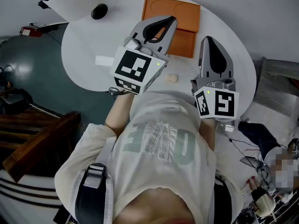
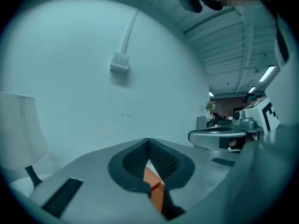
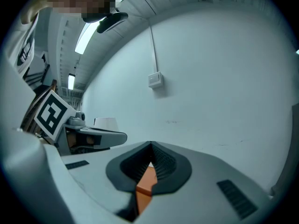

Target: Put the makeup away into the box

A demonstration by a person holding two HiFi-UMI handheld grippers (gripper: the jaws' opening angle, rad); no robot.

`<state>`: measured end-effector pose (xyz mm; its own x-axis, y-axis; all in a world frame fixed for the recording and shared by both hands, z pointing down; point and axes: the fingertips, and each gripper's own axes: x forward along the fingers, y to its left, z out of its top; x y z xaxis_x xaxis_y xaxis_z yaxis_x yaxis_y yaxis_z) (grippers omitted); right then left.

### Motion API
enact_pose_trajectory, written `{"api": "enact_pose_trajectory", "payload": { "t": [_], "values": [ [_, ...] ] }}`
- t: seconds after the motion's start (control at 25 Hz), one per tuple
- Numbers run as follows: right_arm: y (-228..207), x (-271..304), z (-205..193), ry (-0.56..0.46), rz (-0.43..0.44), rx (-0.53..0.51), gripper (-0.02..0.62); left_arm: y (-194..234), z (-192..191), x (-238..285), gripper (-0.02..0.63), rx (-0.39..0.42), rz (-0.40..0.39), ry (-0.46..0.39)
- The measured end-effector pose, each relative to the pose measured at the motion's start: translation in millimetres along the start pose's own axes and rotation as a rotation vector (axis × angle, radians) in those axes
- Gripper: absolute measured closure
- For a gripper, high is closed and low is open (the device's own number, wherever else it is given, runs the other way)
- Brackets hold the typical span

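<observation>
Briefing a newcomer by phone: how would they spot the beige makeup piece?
On the round white table, look nearer the person than the orange box. The beige makeup piece lies there alone: small, rounded, unlike the black oval and white card.

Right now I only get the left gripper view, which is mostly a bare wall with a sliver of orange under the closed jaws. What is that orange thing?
Observer: It is an orange box lying on a round white table. The left gripper is held over it, shut and empty.
Operator: Is any makeup left out?
Observer: A small beige piece lies on the table by its near edge, apart from the box.
Operator: Anything else on there?
Observer: A black rounded object sits toward the table's far left. I cannot tell what it is.
</observation>
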<state>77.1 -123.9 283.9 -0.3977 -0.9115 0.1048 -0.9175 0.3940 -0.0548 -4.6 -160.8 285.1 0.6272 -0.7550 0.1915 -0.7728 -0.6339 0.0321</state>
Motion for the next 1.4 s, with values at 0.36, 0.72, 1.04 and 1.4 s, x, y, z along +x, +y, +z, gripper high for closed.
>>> {"api": "enact_pose_trajectory", "payload": {
  "t": [0.36,0.72,1.04,1.4],
  "values": [
    [2,0,1,-0.003,0.002,0.0,0.592,-16,-23,-5,0.598,0.016,-0.067,0.047],
    [-4,-6,-7,0.02,-0.002,0.0,0.591,-100,-155,-27,0.495,0.072,-0.558,0.393],
    [-8,-12,-13,0.036,-0.014,0.001,0.591,-134,-255,-60,0.393,0.329,-0.872,0.695],
    [-10,-12,-14,0.042,-0.021,0.001,0.591,-131,-308,-65,0.393,0.433,-0.861,0.812]
  ]
}}
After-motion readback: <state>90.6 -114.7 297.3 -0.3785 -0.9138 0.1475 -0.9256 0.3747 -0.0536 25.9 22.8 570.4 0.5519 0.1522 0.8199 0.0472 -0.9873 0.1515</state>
